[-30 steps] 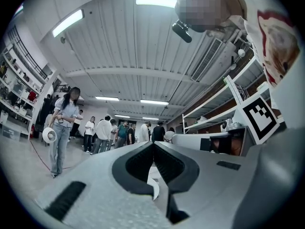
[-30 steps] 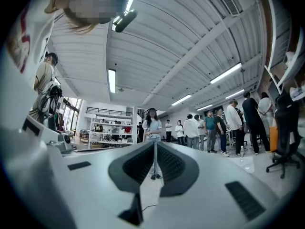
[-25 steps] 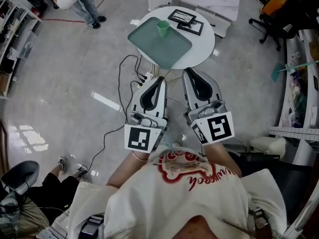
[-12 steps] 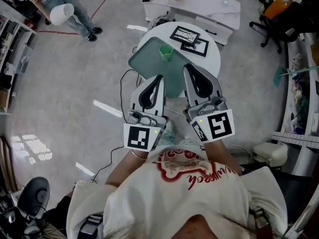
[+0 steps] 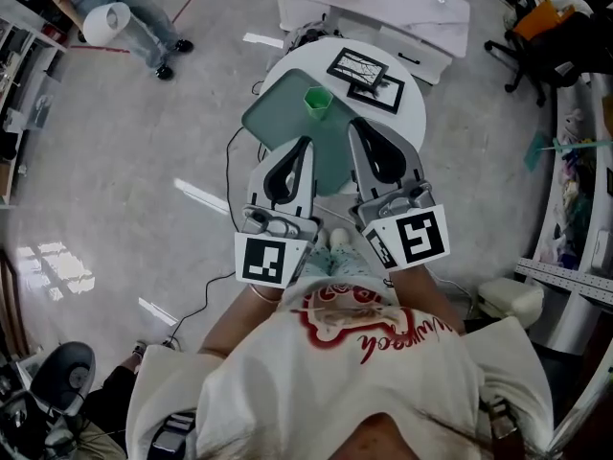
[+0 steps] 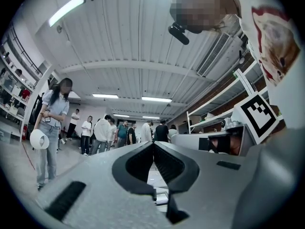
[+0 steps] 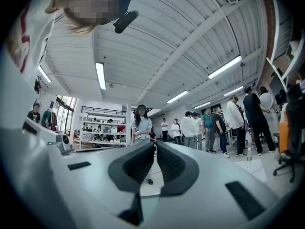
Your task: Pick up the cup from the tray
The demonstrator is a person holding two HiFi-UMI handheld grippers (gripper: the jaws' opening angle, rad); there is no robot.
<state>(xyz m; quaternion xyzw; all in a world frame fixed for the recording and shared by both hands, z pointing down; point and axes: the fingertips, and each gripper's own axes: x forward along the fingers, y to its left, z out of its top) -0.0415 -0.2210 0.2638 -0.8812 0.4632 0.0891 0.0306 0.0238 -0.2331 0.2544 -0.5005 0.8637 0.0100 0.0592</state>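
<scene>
A small green cup stands upright on the far part of a green tray, which lies on a round white table. My left gripper and right gripper are held side by side in front of my chest, pointing toward the table. Their tips sit over the tray's near side, short of the cup. Both are shut with nothing between the jaws. The left gripper view and the right gripper view look out into the room and up at the ceiling; the cup shows in neither.
Two black picture frames lie on the table behind the cup. A long white bench stands beyond it. Cables trail on the floor to the left. Several people stand around the room; an office chair is at right.
The table, tray and cup have come nearer and a little lower in the head view; the gripper tips now overlap the tray's near side. Both grippers stay shut.
</scene>
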